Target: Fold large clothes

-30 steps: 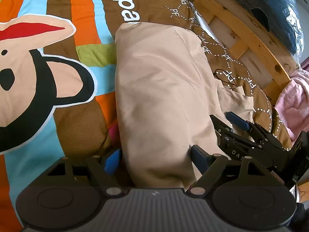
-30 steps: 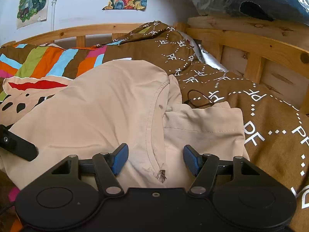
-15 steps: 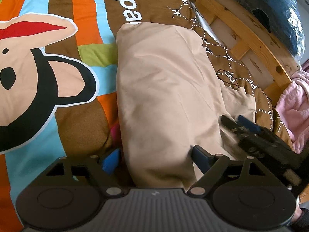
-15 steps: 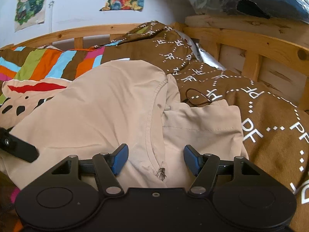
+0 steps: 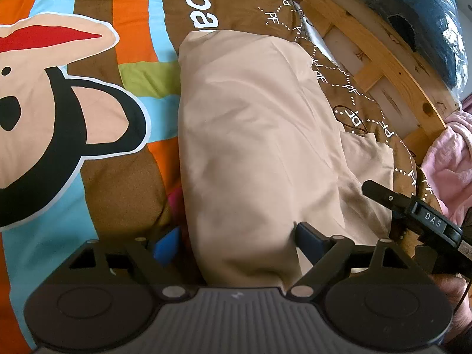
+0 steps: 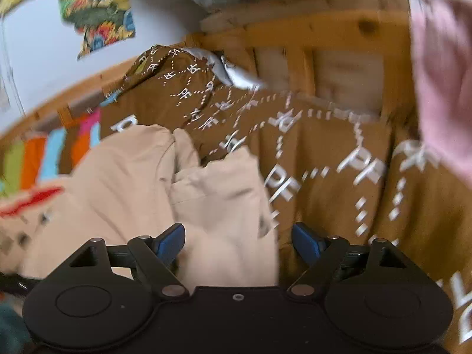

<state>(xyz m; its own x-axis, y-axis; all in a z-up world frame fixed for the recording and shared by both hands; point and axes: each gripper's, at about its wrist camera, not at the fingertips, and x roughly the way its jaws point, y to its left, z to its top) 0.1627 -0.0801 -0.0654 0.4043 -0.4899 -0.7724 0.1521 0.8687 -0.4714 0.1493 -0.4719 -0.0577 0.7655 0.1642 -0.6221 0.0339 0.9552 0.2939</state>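
1. Left wrist view. My left gripper [image 5: 236,242] stands spread wide, its blue pads flanking the near end of the folded beige garment [image 5: 253,135] without pressing it. The garment runs straight ahead of the jaws as a long band on the cartoon-print duvet [image 5: 88,94]. My right gripper [image 5: 413,215] has drawn back to the right of the garment's loose flap [image 5: 368,159]; a second ago it lay closer in over the cloth.

2. Right wrist view. My right gripper [image 6: 239,242] has just opened its jaws further; nothing is pinched. The picture is blurred. The beige garment [image 6: 132,183] now sits ahead and left of the jaws, brown duvet [image 6: 324,177] ahead and right.

3. Reading. Both grips are off: this fold appears laid, and the flap likely wants tucking next.
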